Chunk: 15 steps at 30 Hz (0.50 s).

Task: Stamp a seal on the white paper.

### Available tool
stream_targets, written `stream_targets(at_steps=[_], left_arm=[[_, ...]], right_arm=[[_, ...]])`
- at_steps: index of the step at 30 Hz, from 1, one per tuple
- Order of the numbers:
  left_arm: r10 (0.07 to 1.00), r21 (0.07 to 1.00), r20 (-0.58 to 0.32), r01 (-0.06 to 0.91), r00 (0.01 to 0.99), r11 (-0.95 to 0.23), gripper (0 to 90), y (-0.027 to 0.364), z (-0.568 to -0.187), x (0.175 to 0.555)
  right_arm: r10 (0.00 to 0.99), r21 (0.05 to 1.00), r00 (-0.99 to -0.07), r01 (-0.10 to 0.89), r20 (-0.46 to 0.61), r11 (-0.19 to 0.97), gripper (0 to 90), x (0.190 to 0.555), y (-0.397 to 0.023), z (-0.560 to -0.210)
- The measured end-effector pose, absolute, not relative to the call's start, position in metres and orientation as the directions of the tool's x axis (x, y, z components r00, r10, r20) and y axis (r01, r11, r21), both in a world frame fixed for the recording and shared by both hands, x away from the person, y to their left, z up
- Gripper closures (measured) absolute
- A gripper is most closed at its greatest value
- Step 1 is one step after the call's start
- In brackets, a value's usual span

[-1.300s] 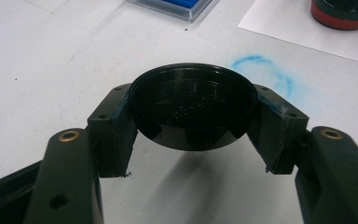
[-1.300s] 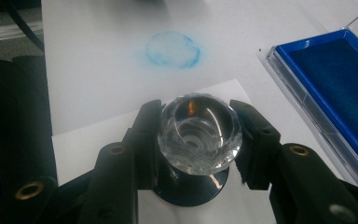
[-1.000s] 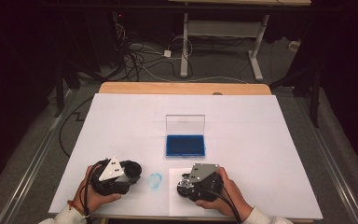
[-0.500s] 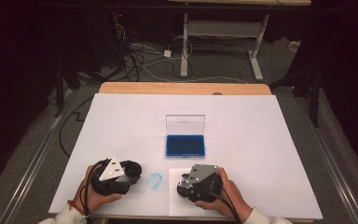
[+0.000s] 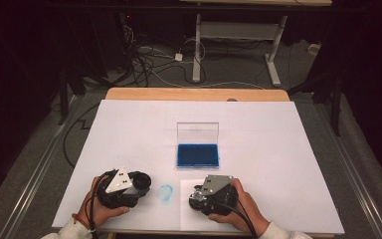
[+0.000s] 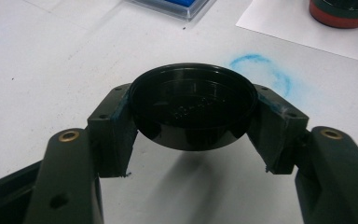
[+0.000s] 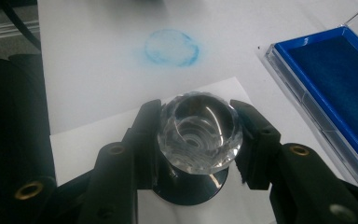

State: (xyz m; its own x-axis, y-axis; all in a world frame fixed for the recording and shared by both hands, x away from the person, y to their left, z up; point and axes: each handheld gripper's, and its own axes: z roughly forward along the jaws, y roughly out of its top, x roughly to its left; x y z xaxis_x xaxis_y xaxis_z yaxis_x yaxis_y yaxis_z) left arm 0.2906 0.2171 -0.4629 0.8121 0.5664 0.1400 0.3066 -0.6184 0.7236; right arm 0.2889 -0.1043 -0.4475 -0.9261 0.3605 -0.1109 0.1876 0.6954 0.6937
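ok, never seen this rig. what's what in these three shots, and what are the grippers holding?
No robot arm here: a person holds a two-jaw gripper in each hand. The high view looks down on the white table from above; the left gripper shows at lower left, the right gripper at lower right. The other two pictures come from cameras riding on each gripper, looking along its black jaws.

On the table lie an open ink pad with a blue cushion and clear lid raised, a blue ring smudge, and a sheet of paper.

The left gripper is shut on a round black cap. The right is shut on a stamp with a clear faceted knob, standing on the paper.
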Motion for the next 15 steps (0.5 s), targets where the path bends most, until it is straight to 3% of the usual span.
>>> stream_targets(at_steps=[15], left_arm=[[0.572,0.728,0.142,0.306,0.808,-0.613,36.8,0.2189,-0.4619,0.2915]], right_arm=[[0.348,0.69,-0.932,0.188,-0.099,0.699,57.1,0.2908,-0.1043,-0.4387]])
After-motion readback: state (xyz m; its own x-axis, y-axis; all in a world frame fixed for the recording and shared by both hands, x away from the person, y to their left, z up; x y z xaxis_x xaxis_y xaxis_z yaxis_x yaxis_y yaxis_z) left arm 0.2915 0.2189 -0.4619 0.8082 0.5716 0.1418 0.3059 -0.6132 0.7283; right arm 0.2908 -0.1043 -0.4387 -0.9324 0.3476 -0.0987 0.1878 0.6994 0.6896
